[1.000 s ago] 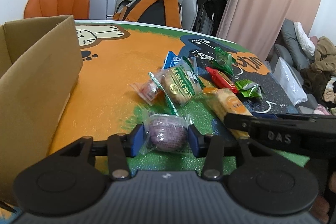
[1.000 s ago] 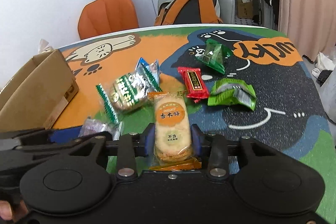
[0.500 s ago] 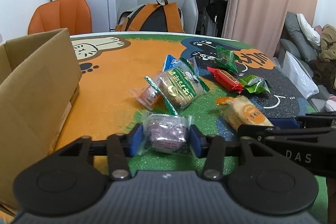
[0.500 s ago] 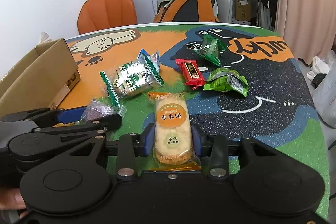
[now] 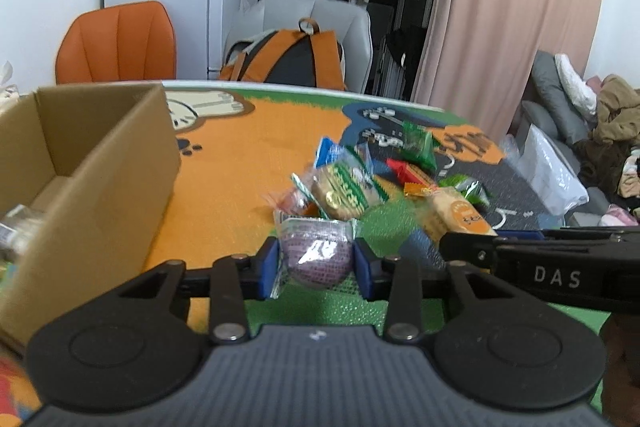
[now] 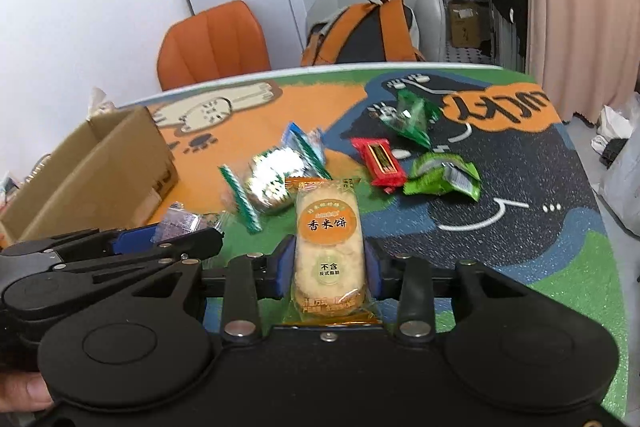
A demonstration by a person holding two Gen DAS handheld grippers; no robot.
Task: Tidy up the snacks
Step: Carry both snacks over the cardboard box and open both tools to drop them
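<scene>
Cardboard box [image 5: 92, 163] at far left, open. Left gripper [image 5: 315, 259] closing, pads pressed on purple wrapped snack [image 5: 316, 253], raised off table [image 5: 240, 163]. Right gripper [image 6: 328, 267] clamped on rice cracker pack [image 6: 328, 247], beside the loose snacks.

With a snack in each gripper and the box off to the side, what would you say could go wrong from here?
1. The left gripper, its jaws closing, pinches the purple snack pack by its crinkly wrapper; it might slip.
2. The rice cracker pack sticks out far past the right gripper and may droop or twist.
3. The grippers sit close together; heading for the cardboard box, they could bump.
</scene>
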